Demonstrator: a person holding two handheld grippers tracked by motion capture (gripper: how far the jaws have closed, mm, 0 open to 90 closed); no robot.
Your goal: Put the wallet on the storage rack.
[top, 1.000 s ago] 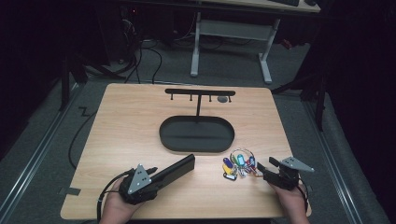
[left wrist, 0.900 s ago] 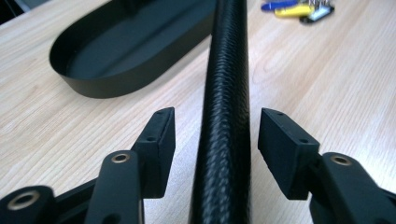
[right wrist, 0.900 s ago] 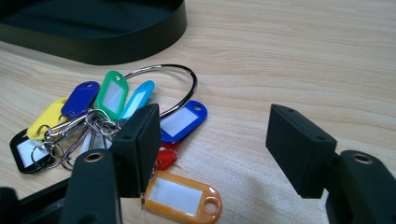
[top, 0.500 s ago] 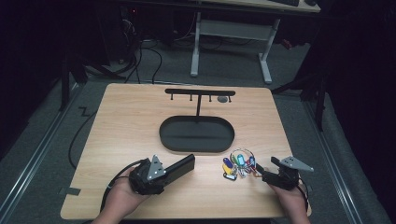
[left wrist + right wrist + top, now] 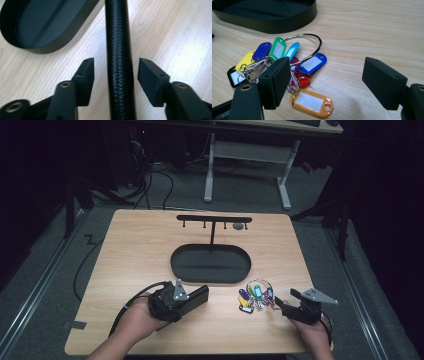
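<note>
Left gripper (image 5: pixel 115 72): our jaws half apart, just been closing, black case (image 5: pixel 117 50) between them untouched
Right gripper (image 5: pixel 324 82): our jaws wide, just opened, empty; key tags (image 5: pixel 287 65) at 10 o'clock

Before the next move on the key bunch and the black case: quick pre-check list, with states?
1. Right gripper open: ok, nothing between the pads.
2. Key ring reachable: ok, flat on the table, tags fanned beside the left pad.
3. Left gripper straddles the black case: ok; its jaws have just been closing, gaps remain on both sides.
4. Oval tray free: ok.
5. Hook rack upright: ok.
6. Free hook: cannot tell, too small.
</note>
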